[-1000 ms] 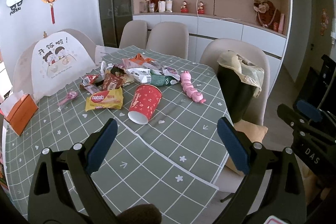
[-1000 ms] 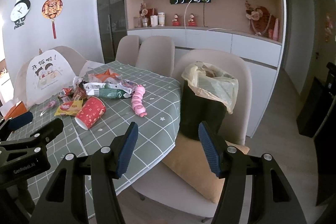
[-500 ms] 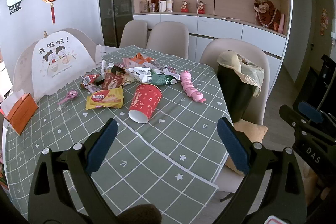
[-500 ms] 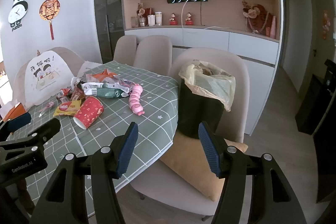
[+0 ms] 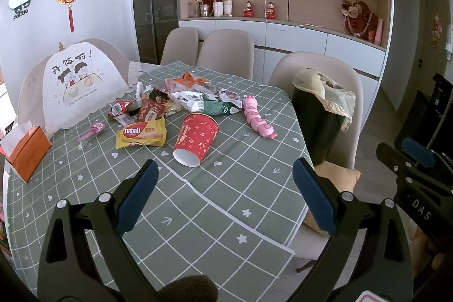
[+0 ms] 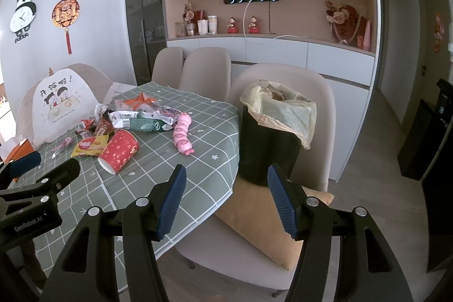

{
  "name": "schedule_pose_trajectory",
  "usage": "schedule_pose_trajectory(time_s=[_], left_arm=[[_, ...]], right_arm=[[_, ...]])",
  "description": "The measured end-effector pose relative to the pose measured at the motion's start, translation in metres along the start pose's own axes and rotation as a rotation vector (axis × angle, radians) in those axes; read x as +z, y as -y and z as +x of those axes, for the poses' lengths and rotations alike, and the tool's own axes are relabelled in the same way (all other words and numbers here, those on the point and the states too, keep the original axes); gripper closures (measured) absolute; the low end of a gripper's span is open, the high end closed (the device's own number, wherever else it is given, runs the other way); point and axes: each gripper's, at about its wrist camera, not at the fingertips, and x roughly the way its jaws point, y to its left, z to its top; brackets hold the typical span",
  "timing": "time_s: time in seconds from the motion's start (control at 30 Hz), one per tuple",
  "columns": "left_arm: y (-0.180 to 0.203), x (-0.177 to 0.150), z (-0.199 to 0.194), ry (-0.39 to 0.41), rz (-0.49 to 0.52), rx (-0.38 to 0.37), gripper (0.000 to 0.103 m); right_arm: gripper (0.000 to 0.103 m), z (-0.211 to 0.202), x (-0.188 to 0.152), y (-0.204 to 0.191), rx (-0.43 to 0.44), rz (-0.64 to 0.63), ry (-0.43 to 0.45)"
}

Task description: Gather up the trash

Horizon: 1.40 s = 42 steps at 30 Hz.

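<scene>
Trash lies on the green checked table (image 5: 215, 203): a red paper cup (image 5: 196, 138) on its side, a yellow Nabati wrapper (image 5: 141, 134), a green and white pack (image 5: 215, 107) and several other wrappers (image 5: 153, 109). A pink caterpillar toy (image 5: 257, 120) lies to their right. A black bin (image 6: 269, 143) with a yellowish liner stands on a chair. My left gripper (image 5: 223, 194) is open and empty above the near table. My right gripper (image 6: 226, 200) is open and empty, near the table's edge and the bin. The cup (image 6: 119, 150) also shows in the right wrist view.
A white mesh food cover (image 5: 70, 87) and an orange tissue box (image 5: 27, 149) stand at the table's left. A pink utensil (image 5: 92, 132) lies near the cover. Beige chairs (image 5: 226, 53) ring the table. A tan cushion (image 6: 269, 222) lies on the bin's chair.
The right gripper has drifted slightly, so the table and bin sit a little further left in its view. The left view is almost unchanged. Both stay open.
</scene>
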Motion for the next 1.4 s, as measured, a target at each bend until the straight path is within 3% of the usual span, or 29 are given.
schedule_pose_trajectory(time_s=[0.97,1.23,1.4], left_arm=[[-0.013,0.003,0.006,-0.008,-0.011,-0.016,0.012],[-0.044,0.011,0.035,-0.028,-0.002,-0.033,0.012],[-0.091,0.021,0.065,-0.022,0.019,-0.029,0.012]], right_arm=[[0.046,0.006,-0.001,-0.005,-0.023,0.017,-0.014],[0.046,0.027,0.007,-0.026,-0.043,-0.011,-0.053],[0.046,0.048,0.012,-0.040,-0.055,-0.019,-0.078]])
